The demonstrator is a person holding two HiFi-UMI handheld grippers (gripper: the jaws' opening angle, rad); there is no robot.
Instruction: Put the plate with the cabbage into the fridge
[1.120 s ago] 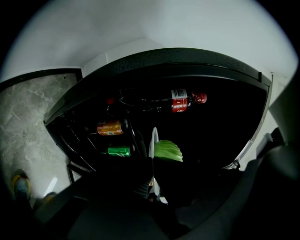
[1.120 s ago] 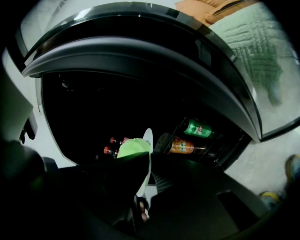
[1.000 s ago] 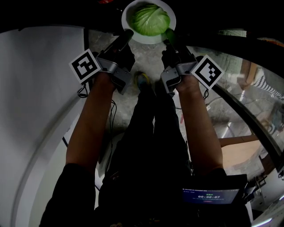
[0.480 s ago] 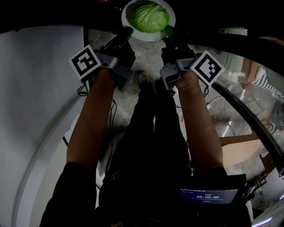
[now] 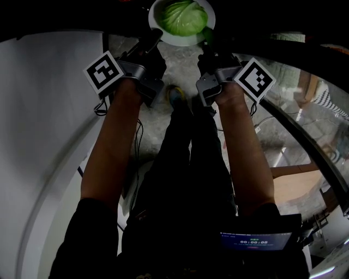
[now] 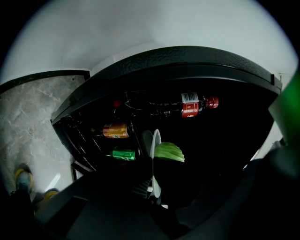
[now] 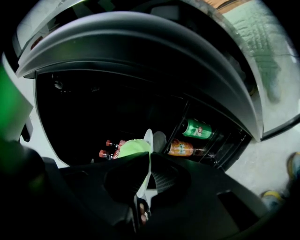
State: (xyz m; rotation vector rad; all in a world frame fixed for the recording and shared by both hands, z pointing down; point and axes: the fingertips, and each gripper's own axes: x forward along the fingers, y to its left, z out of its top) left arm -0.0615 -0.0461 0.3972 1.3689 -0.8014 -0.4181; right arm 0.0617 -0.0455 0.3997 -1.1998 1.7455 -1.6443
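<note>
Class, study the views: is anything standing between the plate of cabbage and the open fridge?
Nothing visible does. The left tongs and right tongs hold the plate before the open fridge; the cans sit in a side rack, the bottle deeper in.

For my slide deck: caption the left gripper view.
Left tongs grip the white plate with cabbage at the open fridge, stocked with cans and a red-labelled bottle.

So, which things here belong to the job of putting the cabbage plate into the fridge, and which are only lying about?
Part of the job:
- plate, gripped at its rim by the left gripper and right gripper
- cabbage on it
- open fridge

Only lying about, inside the fridge:
- orange can
- green can
- red-capped bottle
</note>
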